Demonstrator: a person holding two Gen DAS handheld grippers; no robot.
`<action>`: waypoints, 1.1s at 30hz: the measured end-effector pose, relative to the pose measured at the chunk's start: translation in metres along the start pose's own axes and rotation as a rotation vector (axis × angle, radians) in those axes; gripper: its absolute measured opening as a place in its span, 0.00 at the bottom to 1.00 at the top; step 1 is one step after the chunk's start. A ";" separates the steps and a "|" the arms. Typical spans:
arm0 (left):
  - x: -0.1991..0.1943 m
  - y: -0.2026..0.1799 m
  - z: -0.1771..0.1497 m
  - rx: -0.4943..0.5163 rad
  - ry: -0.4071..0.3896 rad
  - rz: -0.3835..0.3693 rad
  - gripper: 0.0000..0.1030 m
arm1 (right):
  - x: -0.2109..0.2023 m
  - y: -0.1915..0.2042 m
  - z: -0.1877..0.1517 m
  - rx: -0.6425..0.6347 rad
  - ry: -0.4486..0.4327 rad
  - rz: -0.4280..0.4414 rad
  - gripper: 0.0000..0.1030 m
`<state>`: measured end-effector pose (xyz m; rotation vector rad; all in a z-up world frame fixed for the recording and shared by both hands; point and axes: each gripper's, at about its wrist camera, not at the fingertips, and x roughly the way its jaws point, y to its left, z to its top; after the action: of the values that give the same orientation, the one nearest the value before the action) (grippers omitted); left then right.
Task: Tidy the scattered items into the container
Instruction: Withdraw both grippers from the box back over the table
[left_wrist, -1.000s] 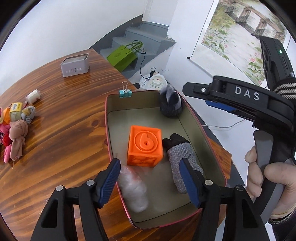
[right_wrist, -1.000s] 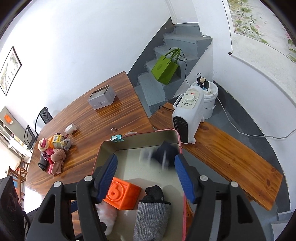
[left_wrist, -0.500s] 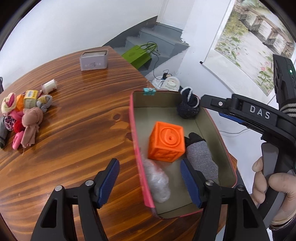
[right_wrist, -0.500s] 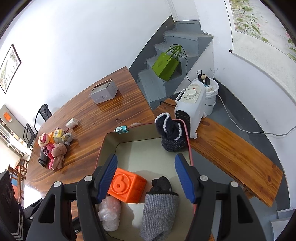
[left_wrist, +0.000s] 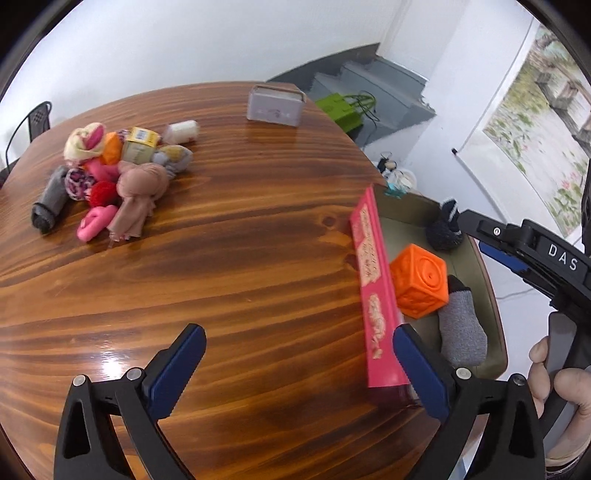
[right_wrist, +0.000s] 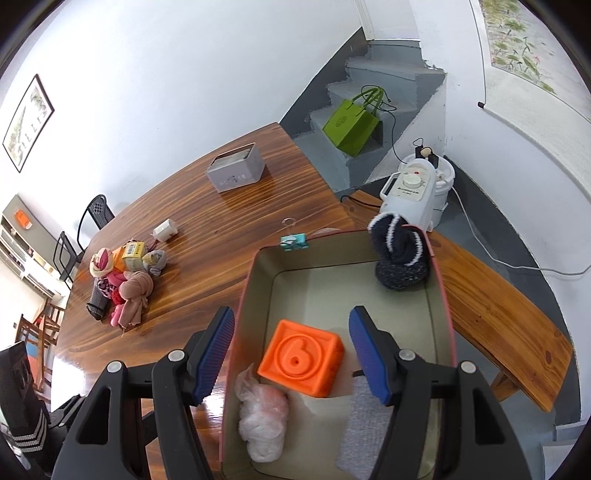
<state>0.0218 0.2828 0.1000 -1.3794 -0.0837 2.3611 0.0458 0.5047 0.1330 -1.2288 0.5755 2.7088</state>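
Container sits at our wooden table's edge, now right of our left gripper, whose jaws just spread wide, empty. Our right gripper hangs parted above it. Grey stairs beyond.

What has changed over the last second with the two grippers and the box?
The left gripper has swung away from over the pink box toward the bare table, its jaws just opening wide with nothing between them. The dark blue sock, airborne a second ago, now rests in the box's far corner. The right gripper still hovers open over the box. The orange cube, grey sock and pile stayed put.
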 end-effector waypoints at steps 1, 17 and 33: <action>-0.003 0.004 0.001 -0.003 -0.006 0.007 0.99 | 0.001 0.004 0.000 -0.003 0.001 0.004 0.67; -0.030 0.113 -0.015 -0.185 -0.010 0.091 0.99 | 0.021 0.086 -0.014 -0.080 0.035 0.070 0.77; -0.035 0.261 0.010 -0.327 -0.023 0.218 0.99 | 0.060 0.156 -0.032 -0.110 0.109 0.056 0.78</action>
<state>-0.0526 0.0316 0.0691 -1.5787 -0.3572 2.6325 -0.0112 0.3451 0.1151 -1.4152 0.4855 2.7665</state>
